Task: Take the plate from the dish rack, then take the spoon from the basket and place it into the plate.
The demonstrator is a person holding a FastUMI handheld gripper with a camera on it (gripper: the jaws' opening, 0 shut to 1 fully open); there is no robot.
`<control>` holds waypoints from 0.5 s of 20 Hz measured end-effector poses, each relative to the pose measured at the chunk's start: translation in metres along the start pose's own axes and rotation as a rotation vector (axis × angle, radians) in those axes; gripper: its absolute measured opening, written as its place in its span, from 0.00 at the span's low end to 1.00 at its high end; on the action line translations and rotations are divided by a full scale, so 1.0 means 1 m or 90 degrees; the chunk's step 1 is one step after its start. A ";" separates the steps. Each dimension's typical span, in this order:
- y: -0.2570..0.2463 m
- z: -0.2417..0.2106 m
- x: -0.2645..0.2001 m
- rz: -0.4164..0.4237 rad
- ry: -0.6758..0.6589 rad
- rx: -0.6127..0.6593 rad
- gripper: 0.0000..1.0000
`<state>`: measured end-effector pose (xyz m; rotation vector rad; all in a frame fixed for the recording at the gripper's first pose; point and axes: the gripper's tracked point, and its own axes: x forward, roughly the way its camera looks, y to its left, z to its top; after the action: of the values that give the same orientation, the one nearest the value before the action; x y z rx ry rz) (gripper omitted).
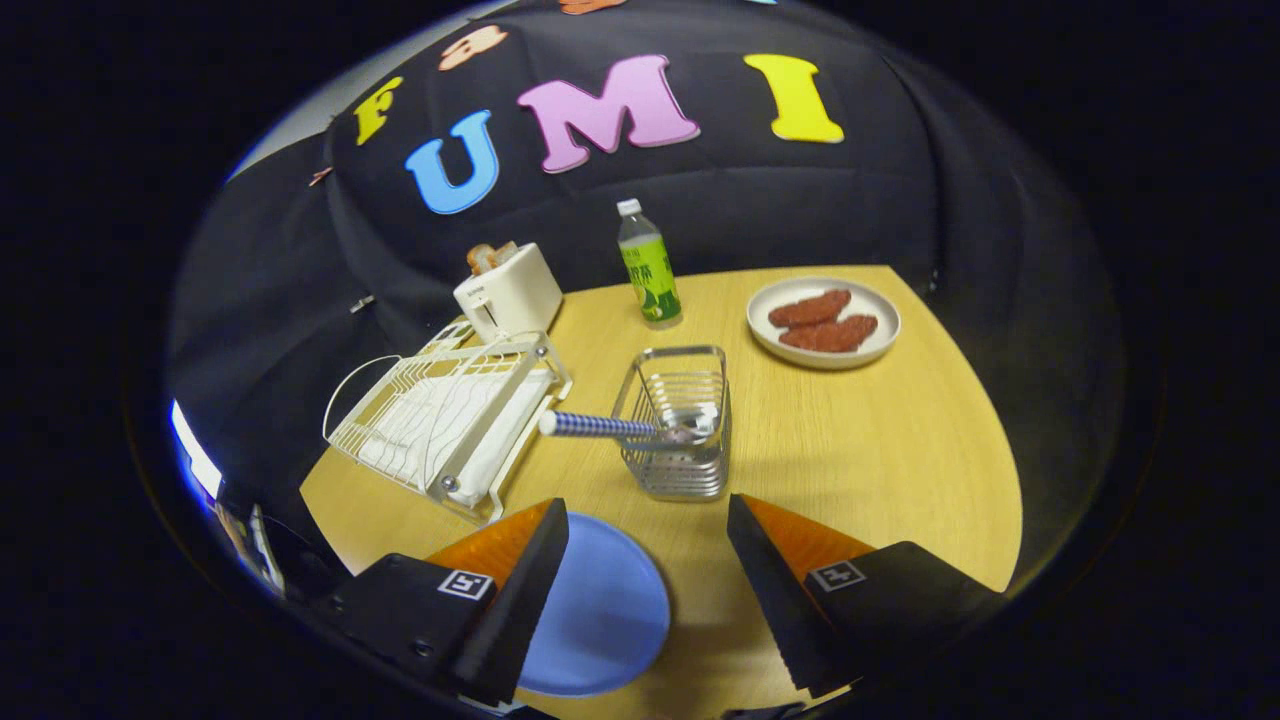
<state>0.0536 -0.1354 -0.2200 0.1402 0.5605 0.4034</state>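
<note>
Gripper [648,535] hangs over the wooden table [850,470] with its 2 fingers spread wide and nothing held between them. The blue plate [600,610] lies flat on the table, partly under the left finger and reaching into the gap between both. Just ahead of the fingers stands the wire basket [678,425]. The spoon [610,427] leans in it, its blue-and-white striped handle sticking out toward the white dish rack [445,420], which stands beside the basket. Beyond the rack is a white toaster [508,292] with bread. Further back stand a green bottle [648,266] and a white plate with 2 reddish pieces of food [824,321].
</note>
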 end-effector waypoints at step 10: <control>0.034 0.047 0.027 0.048 -0.108 -0.215 0.98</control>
<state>0.0887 -0.0941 -0.1856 -0.1279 0.3151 0.5488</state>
